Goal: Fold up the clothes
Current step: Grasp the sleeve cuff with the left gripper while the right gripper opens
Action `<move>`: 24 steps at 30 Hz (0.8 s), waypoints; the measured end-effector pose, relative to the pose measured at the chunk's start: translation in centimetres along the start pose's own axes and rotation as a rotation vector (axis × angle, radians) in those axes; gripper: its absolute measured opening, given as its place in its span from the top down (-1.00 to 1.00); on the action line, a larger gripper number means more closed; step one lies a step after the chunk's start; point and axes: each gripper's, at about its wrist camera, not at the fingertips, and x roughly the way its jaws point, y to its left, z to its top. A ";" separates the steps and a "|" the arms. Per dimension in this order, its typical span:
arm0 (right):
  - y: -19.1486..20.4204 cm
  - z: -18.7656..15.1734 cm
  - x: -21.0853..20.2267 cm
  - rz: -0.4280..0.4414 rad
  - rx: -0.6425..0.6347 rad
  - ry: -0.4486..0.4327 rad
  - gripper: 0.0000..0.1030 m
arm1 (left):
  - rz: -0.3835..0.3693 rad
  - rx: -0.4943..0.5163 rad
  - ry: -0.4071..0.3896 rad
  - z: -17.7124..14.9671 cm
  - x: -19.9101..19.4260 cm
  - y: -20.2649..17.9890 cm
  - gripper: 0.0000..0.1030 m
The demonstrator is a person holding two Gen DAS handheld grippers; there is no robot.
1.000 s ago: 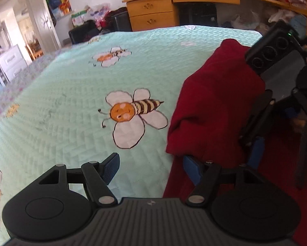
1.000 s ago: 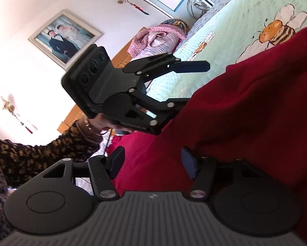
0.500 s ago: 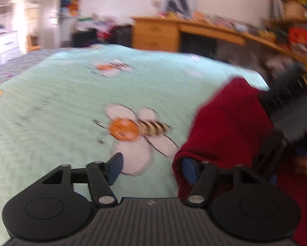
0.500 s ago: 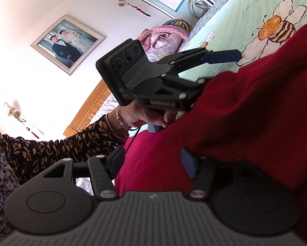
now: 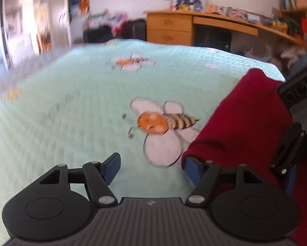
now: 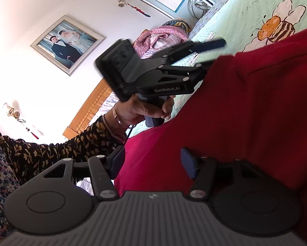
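Bedspread (image 5: 75, 106): pale green, bee prints; your work surface, wide bare stretch ahead.

Red garment (image 5: 241, 127): bunched, lifted off bedspread at your right, draped over both tools; fold state unclear.

Left gripper (image 5: 151, 170): jaws wide apart, nothing pinched; right pad touches garment edge, likely lining up for grip.

Right gripper (image 6: 152, 163): jaws wide apart, cloth lying between pads, not clamped; garment rests on it.
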 end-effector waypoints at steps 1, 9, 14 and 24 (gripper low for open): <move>0.0 0.0 0.0 0.004 0.004 -0.002 -0.20 | 0.040 -0.015 -0.005 -0.1 -0.2 0.5 -0.37; 0.0 -0.1 0.0 0.017 0.019 -0.009 -0.20 | -0.008 -0.273 -0.004 -0.6 -4.3 2.5 -0.34; -0.2 -0.1 0.0 0.022 0.027 -0.013 -0.20 | -0.249 -0.651 0.069 -1.6 -4.5 3.3 -0.41; -0.6 0.1 0.1 0.032 0.037 -0.019 -0.20 | -0.546 -1.192 0.144 -3.7 -2.7 4.8 -0.43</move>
